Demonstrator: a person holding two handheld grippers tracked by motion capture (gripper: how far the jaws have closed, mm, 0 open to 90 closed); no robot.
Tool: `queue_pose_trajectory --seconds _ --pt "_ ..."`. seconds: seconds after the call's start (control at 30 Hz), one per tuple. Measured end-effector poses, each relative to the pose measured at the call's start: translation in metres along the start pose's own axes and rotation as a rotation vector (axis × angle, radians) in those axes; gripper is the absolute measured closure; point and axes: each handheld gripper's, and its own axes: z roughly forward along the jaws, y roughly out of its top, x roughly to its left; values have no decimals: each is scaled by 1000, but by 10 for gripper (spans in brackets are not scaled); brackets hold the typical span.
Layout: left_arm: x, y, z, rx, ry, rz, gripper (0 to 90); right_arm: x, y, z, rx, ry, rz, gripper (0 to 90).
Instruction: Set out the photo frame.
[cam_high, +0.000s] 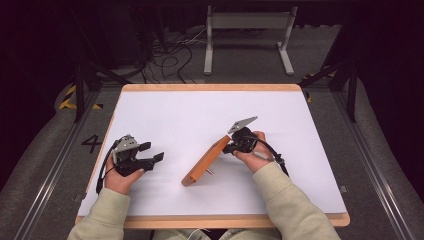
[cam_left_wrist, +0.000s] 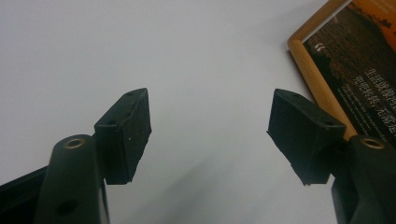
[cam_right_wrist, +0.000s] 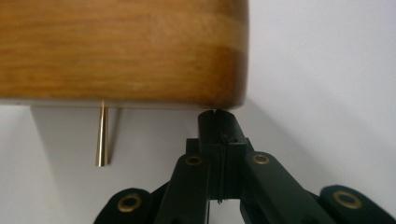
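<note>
White board (cam_high: 165, 115) with a pale wooden rim covers the table, dark floor and loose cables beyond it. A wooden picture frame (cam_high: 206, 161) stands tilted near the middle of the board, one corner down on the white surface and the upper end raised. The right gripper (cam_high: 235, 146) sits at that raised end; in the right gripper view its jaws are pressed together just under the frame's wooden edge (cam_right_wrist: 121, 51), the tips at its rounded corner. Whether they pinch a thin lip of the frame or merely prop it I cannot tell. A thin brass-coloured pin (cam_right_wrist: 101, 135) hangs down from the frame's underside, left of the jaws.

Left of the frame and well apart from it, the left gripper (cam_high: 152, 152) rests low over the board with its jaws spread and nothing between them.

The hold looks slight, so the frame could slip off the jaw tips and drop flat, or pivot on its lower corner and slide across the smooth board. The pin might also catch or bend if the frame comes down on it.

In the left gripper view the frame's face (cam_left_wrist: 359, 60) carries a dark print with small pale lettering, seemingly Chinese characters, too blurred to read
</note>
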Motion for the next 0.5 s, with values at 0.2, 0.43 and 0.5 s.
queue_pose_trajectory --seconds 0.2,0.43,0.5 --pt "-1 0 1 7 -8 -4 303 -2 13 11 2 1 -11 900" --pt "0 0 1 6 -7 -1 303 -3 22 19 -12 34 -14 900" --pt "0 0 1 6 -6 1 303 -4 23 20 -21 47 -12 900"
